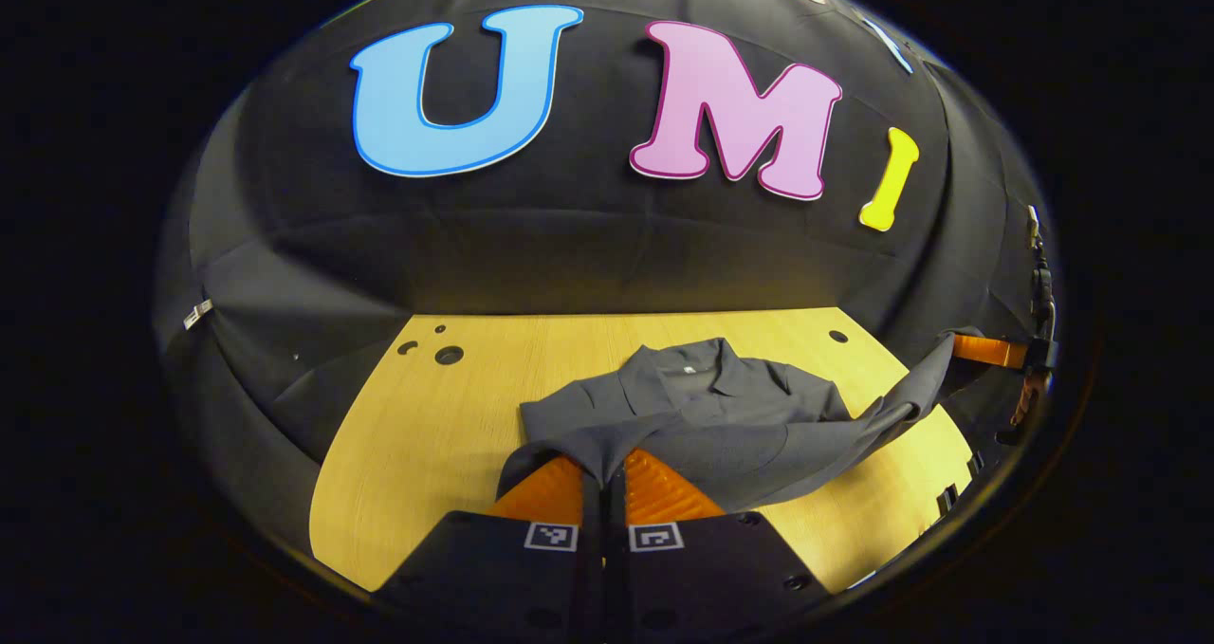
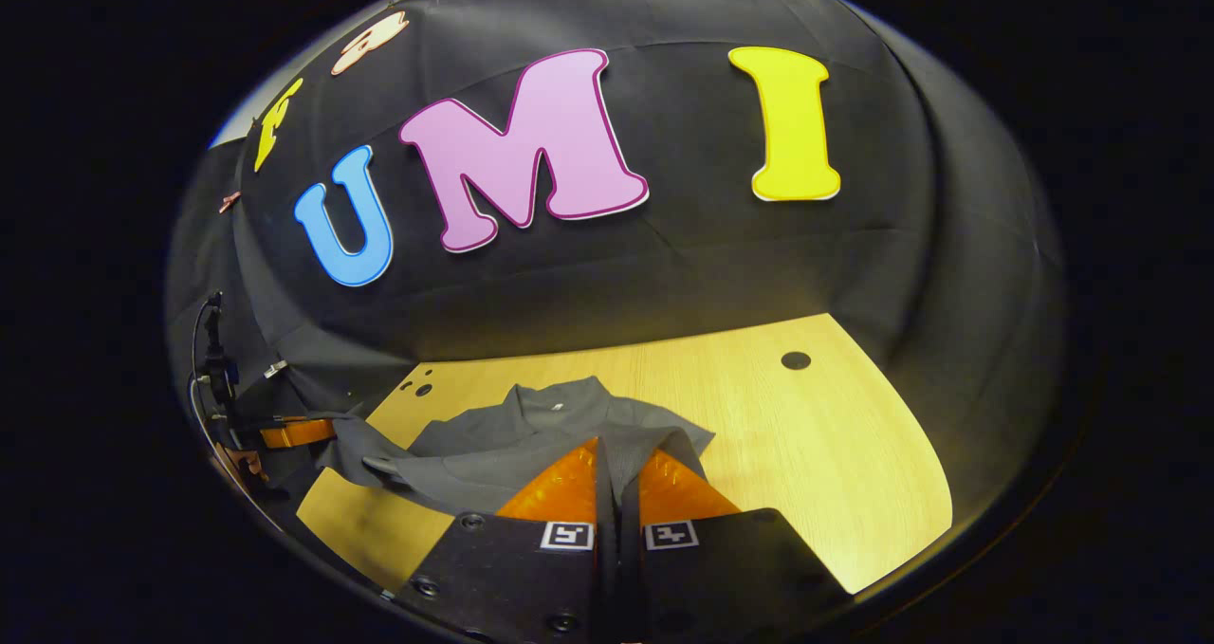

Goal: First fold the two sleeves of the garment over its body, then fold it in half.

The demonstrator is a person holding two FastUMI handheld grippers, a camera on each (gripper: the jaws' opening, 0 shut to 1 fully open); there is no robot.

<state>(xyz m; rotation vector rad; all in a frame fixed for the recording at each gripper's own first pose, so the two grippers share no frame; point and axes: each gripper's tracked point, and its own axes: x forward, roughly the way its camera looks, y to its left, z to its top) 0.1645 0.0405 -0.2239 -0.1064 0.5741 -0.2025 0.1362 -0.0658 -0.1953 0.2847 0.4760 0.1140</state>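
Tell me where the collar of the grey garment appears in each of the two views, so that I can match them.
Left gripper view: the collar lies right of centre, at the garment's far end, above the left hand-held gripper.
Right gripper view: the collar lies left of centre, just above the right hand-held gripper.
Shared landmark: the wooden table under the garment.

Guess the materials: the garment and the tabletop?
Garment: looks like thin woven fabric, dark grey, matte; it drapes and creases softly where both grippers lift its hem, and it has a collar like a shirt. The exact fibre can't be told.
Tabletop: looks like light wood or wood-look laminate, smooth, with faint straight grain and round drilled holes. Solid or veneer can't be told.
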